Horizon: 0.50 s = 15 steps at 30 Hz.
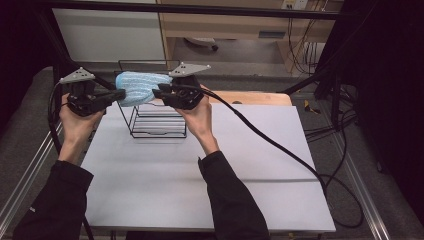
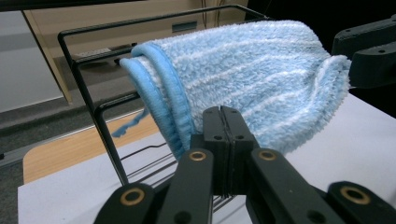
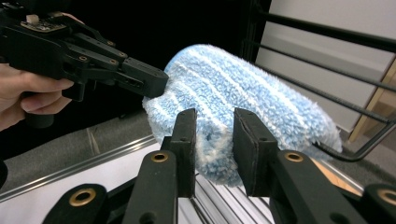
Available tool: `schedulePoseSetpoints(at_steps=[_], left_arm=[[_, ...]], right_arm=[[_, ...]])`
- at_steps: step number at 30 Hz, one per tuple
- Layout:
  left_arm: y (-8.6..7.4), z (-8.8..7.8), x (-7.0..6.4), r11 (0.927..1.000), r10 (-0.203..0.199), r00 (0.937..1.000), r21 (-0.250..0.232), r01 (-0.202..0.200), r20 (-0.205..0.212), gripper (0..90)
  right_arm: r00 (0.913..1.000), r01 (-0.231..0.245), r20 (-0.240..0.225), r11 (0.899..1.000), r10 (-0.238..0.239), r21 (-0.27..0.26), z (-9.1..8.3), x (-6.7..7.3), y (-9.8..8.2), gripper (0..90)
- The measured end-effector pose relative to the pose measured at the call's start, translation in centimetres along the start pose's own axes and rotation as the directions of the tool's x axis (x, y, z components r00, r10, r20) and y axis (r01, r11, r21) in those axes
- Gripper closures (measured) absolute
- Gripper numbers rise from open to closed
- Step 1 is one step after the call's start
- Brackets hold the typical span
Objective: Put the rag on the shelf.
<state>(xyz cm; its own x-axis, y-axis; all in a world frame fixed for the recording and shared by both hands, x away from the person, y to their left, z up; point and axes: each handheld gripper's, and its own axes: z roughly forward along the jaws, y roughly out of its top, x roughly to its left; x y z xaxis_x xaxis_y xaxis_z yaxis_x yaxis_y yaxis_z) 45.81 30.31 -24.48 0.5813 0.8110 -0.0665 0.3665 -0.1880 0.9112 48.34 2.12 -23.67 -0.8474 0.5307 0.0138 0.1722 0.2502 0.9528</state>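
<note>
two claws meet at a fluffy light-blue towel [image 1: 138,87] that hangs folded over the top bar of a black wire rack [image 1: 156,125] near the far left of the white table [image 1: 210,185]. left claw [image 1: 120,93] comes at the towel's left end in the high view; in the left gripper view its jaws stand pressed flat together, with the towel's lower edge just beyond their tips, and whether any cloth is pinched between them cannot be told. right claw [image 3: 214,140] stands with its jaws apart, a gap between the pads, and the towel's rounded end sits in front of that gap without being squeezed. each claw is carried by a hand in a dark sleeve [image 1: 235,200]. a black cable [image 1: 280,147] trails from the right claw across the table.
</note>
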Motion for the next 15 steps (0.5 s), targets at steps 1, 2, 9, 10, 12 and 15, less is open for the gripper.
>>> schedulePoseSetpoints(at_steps=[1, 2, 9, 10, 12, 15], left_arm=[[-0.1, 0.0, 0.0, 1.0000, 0.000, 1.0000, 0.000, 0.000, 0.000, 89.0], [-0.2, 0.1, 0.0, 1.0000, 0.000, 1.0000, 0.000, 0.000, 0.000, 89.0], [-1.0, 0.6, 0.2, 0.9999, 0.002, 1.0000, 0.013, -0.002, -0.004, 89.0], [-1.0, 0.7, 0.2, 0.9999, 0.001, 1.0000, 0.010, -0.001, -0.003, 89.0], [-1.1, 0.7, 0.2, 0.9999, 0.003, 1.0000, 0.011, -0.003, -0.002, 89.0], [-1.4, 0.8, 0.2, 0.9999, 0.007, 1.0000, 0.014, -0.007, -0.004, 89.0]], right_arm=[[1.0000, -0.005, 0.000, 1.000, 0.005, 0.006, 0.0, 0.0, 0.0, 70.5], [1.0000, -0.007, -0.001, 1.000, 0.007, 0.005, 0.1, 0.0, 0.0, 69.7], [0.9997, -0.021, -0.009, 1.000, 0.021, 0.004, -0.1, -0.1, 0.1, 72.3], [0.9998, -0.021, -0.006, 1.000, 0.021, 0.019, 0.0, -0.1, 0.0, 77.1], [0.9998, -0.021, 0.005, 0.998, 0.021, 0.066, 0.4, -0.1, -0.4, 83.3], [0.9991, -0.041, 0.017, 0.995, 0.039, 0.091, 0.9, -0.3, -1.3, 88.6]])
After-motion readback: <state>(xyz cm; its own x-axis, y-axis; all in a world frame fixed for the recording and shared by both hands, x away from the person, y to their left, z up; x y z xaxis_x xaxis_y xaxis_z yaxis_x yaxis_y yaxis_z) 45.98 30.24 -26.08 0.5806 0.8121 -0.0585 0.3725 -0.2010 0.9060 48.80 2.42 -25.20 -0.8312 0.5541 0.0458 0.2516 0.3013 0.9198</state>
